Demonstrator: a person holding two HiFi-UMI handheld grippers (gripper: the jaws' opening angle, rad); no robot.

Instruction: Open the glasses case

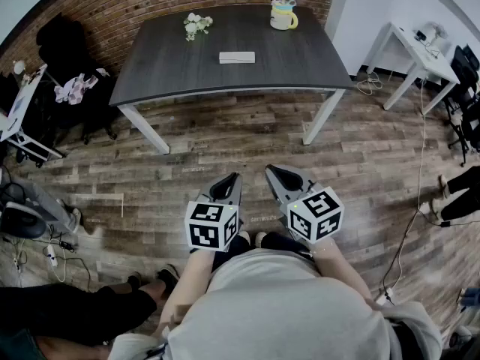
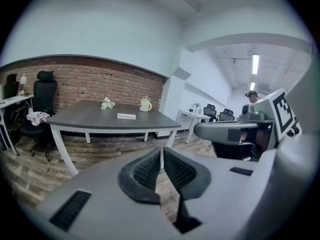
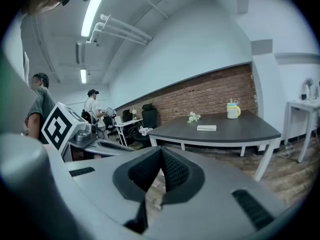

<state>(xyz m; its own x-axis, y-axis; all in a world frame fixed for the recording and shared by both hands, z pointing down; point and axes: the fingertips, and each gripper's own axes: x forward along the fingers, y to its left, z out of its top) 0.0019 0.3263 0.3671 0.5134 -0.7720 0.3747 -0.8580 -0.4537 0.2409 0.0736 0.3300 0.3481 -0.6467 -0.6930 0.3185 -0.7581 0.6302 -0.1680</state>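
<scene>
1. Step in hand: the approach, with the opening itself not yet begun; the left tool (image 1: 234, 178) and the right tool (image 1: 271, 172) hang side by side over the wooden floor (image 1: 247, 133), each clenched on nothing, pads together.
2. The task's thing: the glasses case (image 1: 237, 57), flat and white, lies well ahead of both tools on the dark desk (image 1: 180, 73); nothing touches it, and it looks closed.
3. Next move, as we judge it: carry both tools forward to the desk and release their jaws; one steadies the base, the other lifts the lid; we cannot tell the hinge side from here.
4. Count: two tools; one case; one mug (image 1: 283, 15) beyond it, right of the tools' line; one flower sprig (image 1: 197, 24), left of it; one desk.
</scene>
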